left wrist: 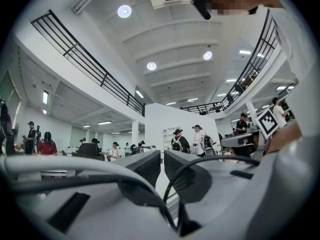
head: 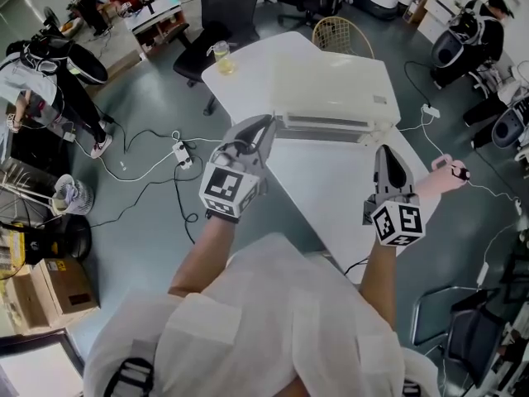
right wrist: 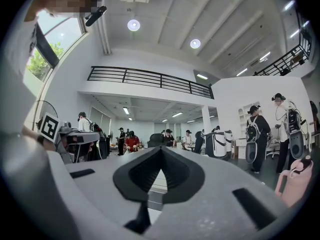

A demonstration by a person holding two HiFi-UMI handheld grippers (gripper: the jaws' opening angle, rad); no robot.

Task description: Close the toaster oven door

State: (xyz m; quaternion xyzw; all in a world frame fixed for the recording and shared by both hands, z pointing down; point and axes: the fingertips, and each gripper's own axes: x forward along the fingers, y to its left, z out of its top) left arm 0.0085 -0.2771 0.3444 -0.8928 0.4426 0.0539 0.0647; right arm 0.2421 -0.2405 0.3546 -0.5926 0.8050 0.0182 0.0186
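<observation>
While glare washed out its white casing, the toaster oven showed little detail in the head view, and whether its door sat fully closed could not be told. It stood at the far end of the table, its front toward the person. Two grippers were in view. The left gripper, at the table's left edge just beside the oven's near left corner, had its jaws a narrow slit apart with nothing between them. The right gripper, toward the right edge, had its tips pressed together and held nothing. One cup of yellowish liquid stood at the far left corner.
</observation>
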